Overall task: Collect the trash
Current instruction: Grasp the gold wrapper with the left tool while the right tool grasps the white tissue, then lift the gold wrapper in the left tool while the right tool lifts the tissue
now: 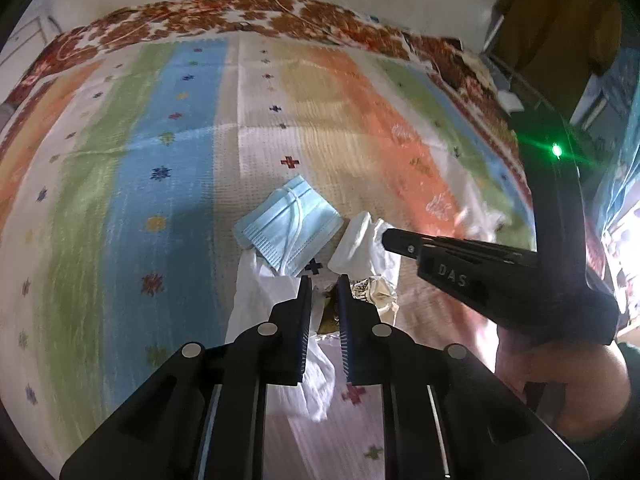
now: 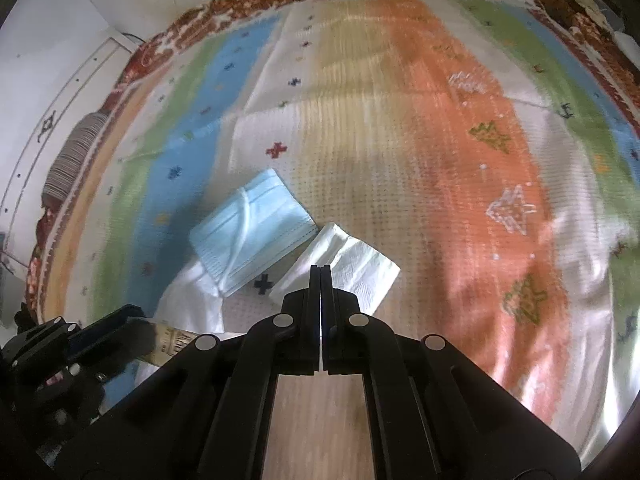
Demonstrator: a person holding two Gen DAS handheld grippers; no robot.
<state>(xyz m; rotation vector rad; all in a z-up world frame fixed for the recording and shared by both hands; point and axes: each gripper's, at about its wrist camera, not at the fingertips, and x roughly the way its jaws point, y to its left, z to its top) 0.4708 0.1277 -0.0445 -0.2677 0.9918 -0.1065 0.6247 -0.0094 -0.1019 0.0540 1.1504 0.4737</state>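
Blue mask [image 2: 251,227] beside white napkin [image 2: 344,264], left jaws narrowly spread over wrapper [image 1: 374,294], right jaws pressed together.

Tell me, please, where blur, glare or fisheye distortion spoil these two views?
Left wrist view: the green LED flares into streaks, the right edge is blown out white, and the striped cloth bows and smears outward. Right wrist view: the cloth's orange stripe is motion-blurred with glare at lower right; the face mask and napkin stay fairly sharp.
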